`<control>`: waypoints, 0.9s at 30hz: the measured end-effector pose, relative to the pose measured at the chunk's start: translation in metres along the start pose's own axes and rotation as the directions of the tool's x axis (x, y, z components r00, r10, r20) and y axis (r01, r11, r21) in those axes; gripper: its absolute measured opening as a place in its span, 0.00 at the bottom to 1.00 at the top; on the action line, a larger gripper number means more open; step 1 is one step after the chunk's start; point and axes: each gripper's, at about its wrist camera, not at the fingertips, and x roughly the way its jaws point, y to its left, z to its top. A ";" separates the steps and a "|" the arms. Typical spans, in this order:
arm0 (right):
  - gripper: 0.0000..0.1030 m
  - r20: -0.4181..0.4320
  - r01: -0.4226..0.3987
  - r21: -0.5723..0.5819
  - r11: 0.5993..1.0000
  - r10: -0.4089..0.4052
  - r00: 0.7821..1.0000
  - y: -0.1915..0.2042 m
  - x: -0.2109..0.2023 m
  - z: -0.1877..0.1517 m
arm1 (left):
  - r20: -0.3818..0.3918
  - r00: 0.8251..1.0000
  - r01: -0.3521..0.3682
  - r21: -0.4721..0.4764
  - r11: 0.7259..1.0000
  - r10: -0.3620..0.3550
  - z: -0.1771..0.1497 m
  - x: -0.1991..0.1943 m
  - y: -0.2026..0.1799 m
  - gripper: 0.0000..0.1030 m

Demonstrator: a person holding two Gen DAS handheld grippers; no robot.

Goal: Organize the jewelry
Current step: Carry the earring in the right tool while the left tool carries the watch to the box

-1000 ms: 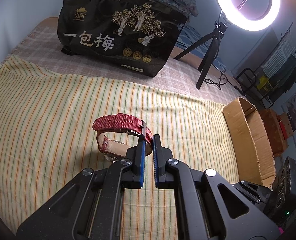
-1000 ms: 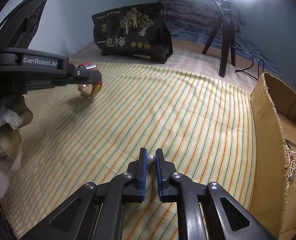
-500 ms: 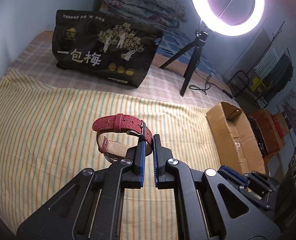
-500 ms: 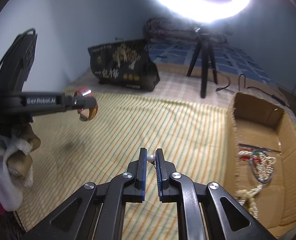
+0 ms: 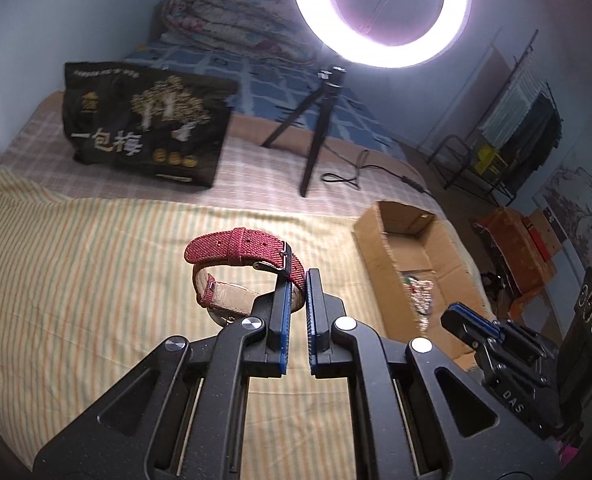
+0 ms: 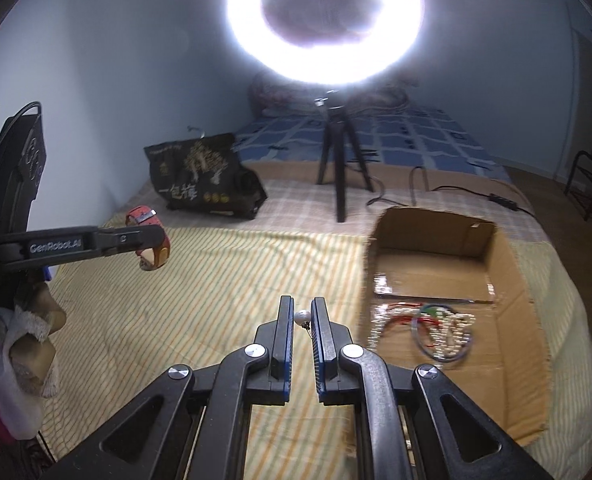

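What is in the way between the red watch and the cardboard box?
Nothing visible. The left gripper holds the red watch above the striped cloth, and only bare cloth lies between it and the open cardboard box. The right gripper, holding a small pearl, stays off that path.

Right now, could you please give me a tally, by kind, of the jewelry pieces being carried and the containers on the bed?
Red-strapped watch, held in the left gripper: 1
Pearl-like bead piece, held in the right gripper: 1
Cardboard box, with a blurred jewelry tangle I cannot count: 1
Black printed bag: 1
Total: 4
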 end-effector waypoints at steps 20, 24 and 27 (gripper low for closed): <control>0.06 0.029 0.067 0.154 0.986 -0.072 0.997 -0.098 -0.035 0.006 | -0.046 0.994 0.101 0.151 0.983 -0.095 -0.021 0.022 -0.115 0.04; 0.06 0.034 0.070 0.174 0.982 -0.077 0.996 -0.112 -0.032 0.010 | -0.059 0.993 0.108 0.171 0.979 -0.099 -0.027 0.031 -0.132 0.04; 0.06 0.037 0.075 0.184 0.980 -0.083 0.996 -0.121 -0.027 0.015 | -0.071 0.992 0.119 0.174 0.978 -0.108 -0.029 0.038 -0.143 0.04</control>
